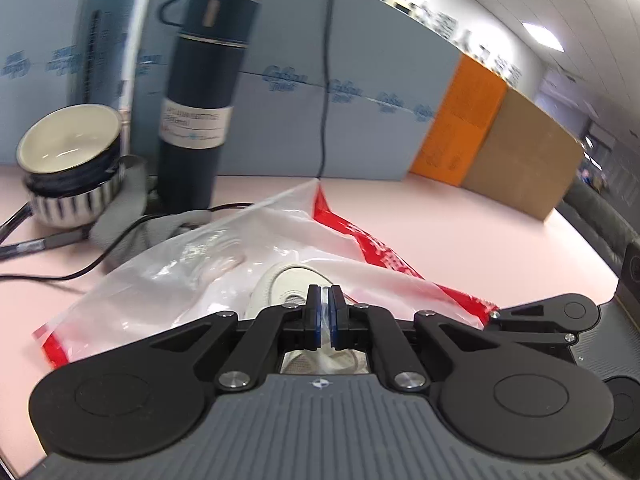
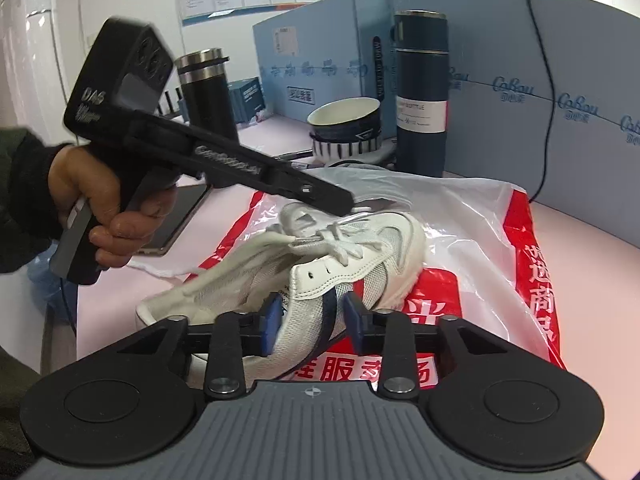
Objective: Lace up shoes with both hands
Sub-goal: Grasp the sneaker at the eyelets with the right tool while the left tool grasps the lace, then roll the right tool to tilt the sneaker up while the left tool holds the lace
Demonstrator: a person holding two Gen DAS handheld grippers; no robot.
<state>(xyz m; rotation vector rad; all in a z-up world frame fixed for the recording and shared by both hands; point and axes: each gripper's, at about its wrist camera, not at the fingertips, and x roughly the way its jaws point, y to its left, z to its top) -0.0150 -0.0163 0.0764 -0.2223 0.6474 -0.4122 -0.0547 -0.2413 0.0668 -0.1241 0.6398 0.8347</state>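
1. Right claw (image 2: 312, 322): jaws part-closed around the shoe's (image 2: 320, 276) near side wall; pads look to be pressing the mesh, so gripping the shoe.
2. Left claw (image 1: 325, 312): closed; a thin pale strip sits between the pads, likely the lace (image 2: 276, 239) end.
3. Shoe lies tilted on a plastic bag (image 2: 480, 216) on the pink surface (image 2: 580, 248), toe pointing far right.
4. Handling, judged: shoe is light, upper soft and will cave in, so hold at the stiffer eyelet band or sole. Lace is limp and slippery, so pinch near its tip.
5. Counts: one shoe, one lace, one bag, two claws, one hand (image 2: 100, 204) visible, two flasks (image 2: 420, 92), stacked bowls (image 2: 346, 128).
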